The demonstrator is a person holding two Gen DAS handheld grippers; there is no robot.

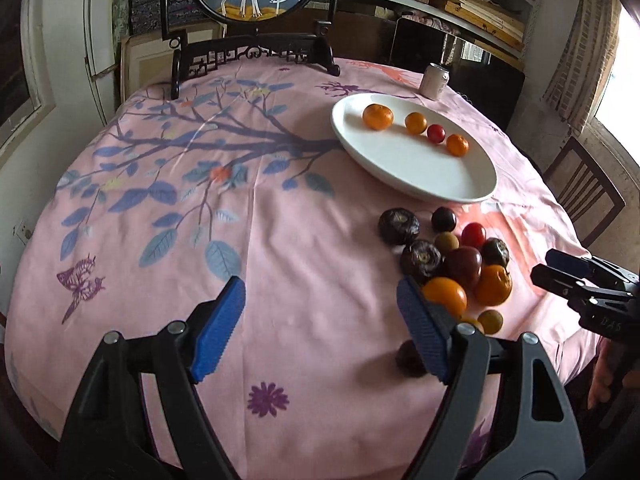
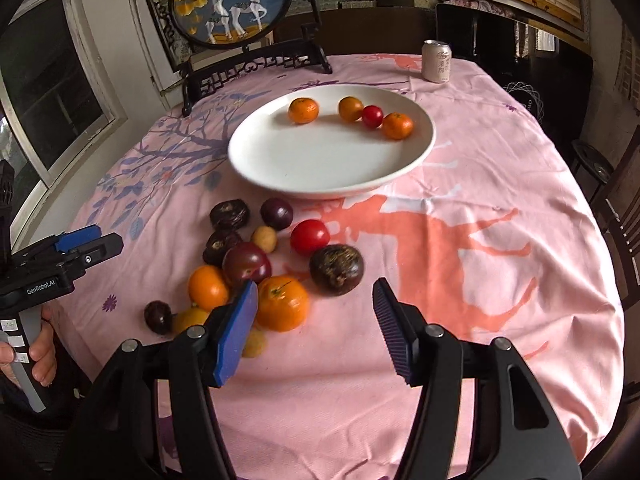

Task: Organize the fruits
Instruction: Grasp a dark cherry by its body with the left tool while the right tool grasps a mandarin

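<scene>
A white oval plate (image 2: 320, 168) (image 1: 432, 184) holds three oranges and one red tomato (image 2: 372, 116). In front of it on the pink cloth lies a pile of fruit: oranges (image 2: 282, 302) (image 1: 445, 295), a red tomato (image 2: 309, 237), dark purple fruits (image 2: 337, 269) (image 1: 399, 226), small tan ones (image 2: 264, 239). My left gripper (image 1: 320, 328) is open and empty, left of the pile. My right gripper (image 2: 316, 322) is open and empty, just before the pile, its left pad (image 2: 236, 332) beside the big orange. The right gripper also shows in the left wrist view (image 1: 560, 270).
A drink can (image 2: 437, 61) (image 1: 434, 81) stands behind the plate. A framed deer picture on a dark stand (image 2: 236, 4) is at the table's far edge. A chair (image 1: 584, 196) stands at the right. The left gripper shows in the right wrist view (image 2: 88, 242).
</scene>
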